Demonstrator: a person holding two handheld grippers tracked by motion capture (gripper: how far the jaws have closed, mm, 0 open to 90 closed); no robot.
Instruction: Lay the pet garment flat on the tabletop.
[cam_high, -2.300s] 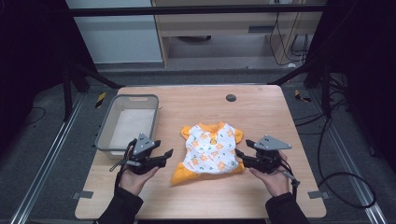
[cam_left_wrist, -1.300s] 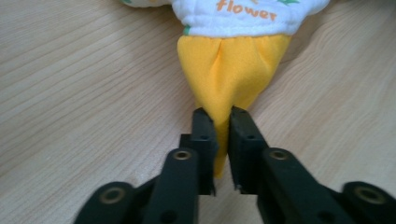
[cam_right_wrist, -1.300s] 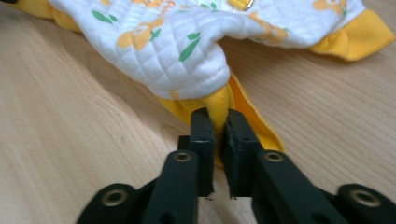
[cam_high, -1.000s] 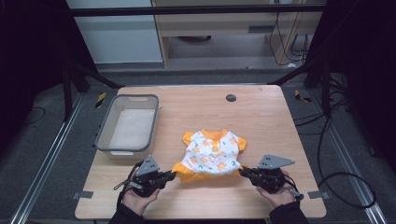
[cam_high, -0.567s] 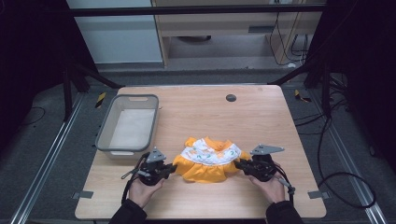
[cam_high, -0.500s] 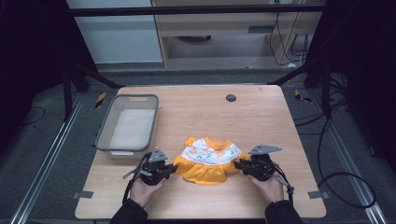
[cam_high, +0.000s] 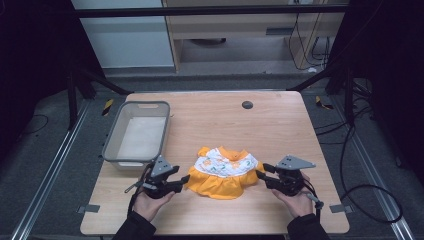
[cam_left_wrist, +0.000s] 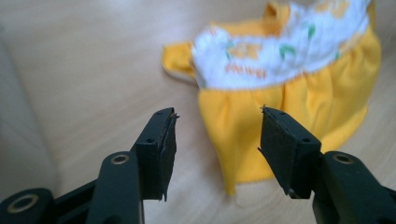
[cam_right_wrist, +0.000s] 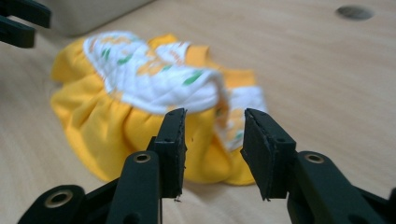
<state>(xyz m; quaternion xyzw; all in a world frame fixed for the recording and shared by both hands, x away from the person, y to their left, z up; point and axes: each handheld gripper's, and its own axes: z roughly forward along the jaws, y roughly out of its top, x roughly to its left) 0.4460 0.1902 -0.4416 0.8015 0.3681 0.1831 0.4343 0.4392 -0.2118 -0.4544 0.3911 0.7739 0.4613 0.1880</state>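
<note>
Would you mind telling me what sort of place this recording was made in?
Most likely a lab or workshop set up for recording handling work. A wooden table stands inside a dark metal frame, loose cables run over the grey floor, and a person works with two hand-held grippers.

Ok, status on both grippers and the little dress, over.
Left gripper and right gripper just opened, nothing held. Dress folded on table. Nothing in the way.

Soft matt cloth dress (cam_high: 223, 172) on smooth wood-grain table (cam_high: 280, 125)
</note>
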